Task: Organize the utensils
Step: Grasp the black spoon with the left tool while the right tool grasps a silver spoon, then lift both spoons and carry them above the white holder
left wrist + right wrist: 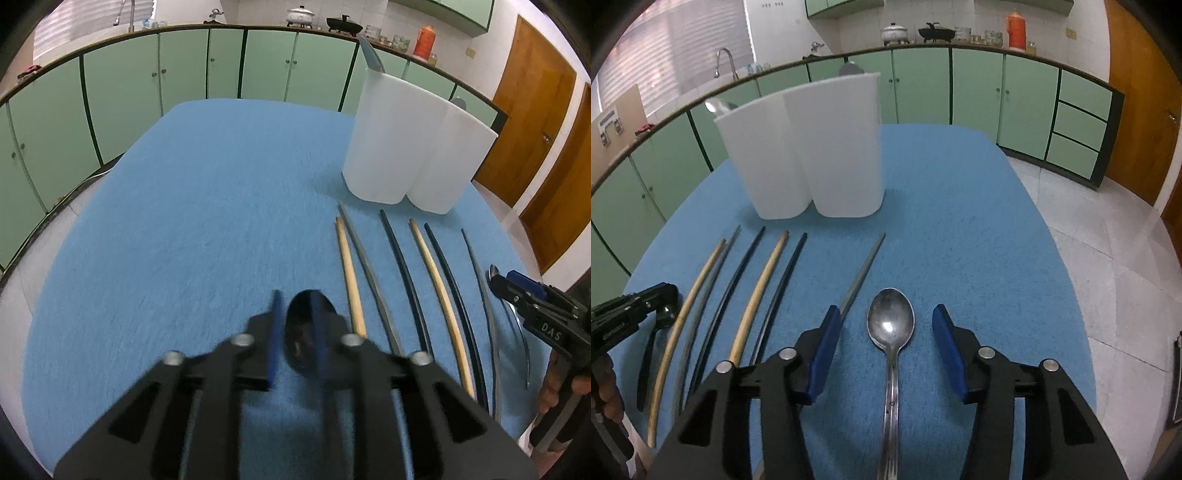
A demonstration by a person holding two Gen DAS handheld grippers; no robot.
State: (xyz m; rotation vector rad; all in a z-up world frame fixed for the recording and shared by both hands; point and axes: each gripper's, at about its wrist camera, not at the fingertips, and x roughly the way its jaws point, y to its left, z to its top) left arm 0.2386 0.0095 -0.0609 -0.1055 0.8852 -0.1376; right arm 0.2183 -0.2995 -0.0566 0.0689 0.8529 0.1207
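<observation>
Pointing steeply down at the blue felt-covered desk [960, 206], the right hand-held gripper [886, 343] hung low over a polished steel spoon [891, 332], its blue-padded fingers [823, 350] spread to either side of the bowl and clear of it. That spoon lay flat with its bowl toward the far edge and its handle running back under the tool, at the right end of the row of utensils.

The left hand-held gripper [295, 332], equally tilted downward, was blurred; its blue pads stood close together around a dark glossy spoon [306, 332], whose bowl showed between and beyond them. Whether the pads actually pressed on it could not be told. From the right wrist view only the black tip of that tool appeared at the left edge, by the dark spoon's handle, with fingers of a person's hand [607, 391] wrapped round its grip.

Between the two tools six chopsticks lay side by side on the cloth, tips toward the far side: two pale wooden ones [764, 291], two black ones [738, 280] and two grey metal ones [862, 273], the last grey stick just beside the right tool's left finger. Beyond their tips stood a white translucent plastic utensil holder [812, 147] with two rounded compartments, upright, a metal spoon bowl [718, 106] showing above its rim. Green kitchen cabinets [979, 88] curved behind the desk.
</observation>
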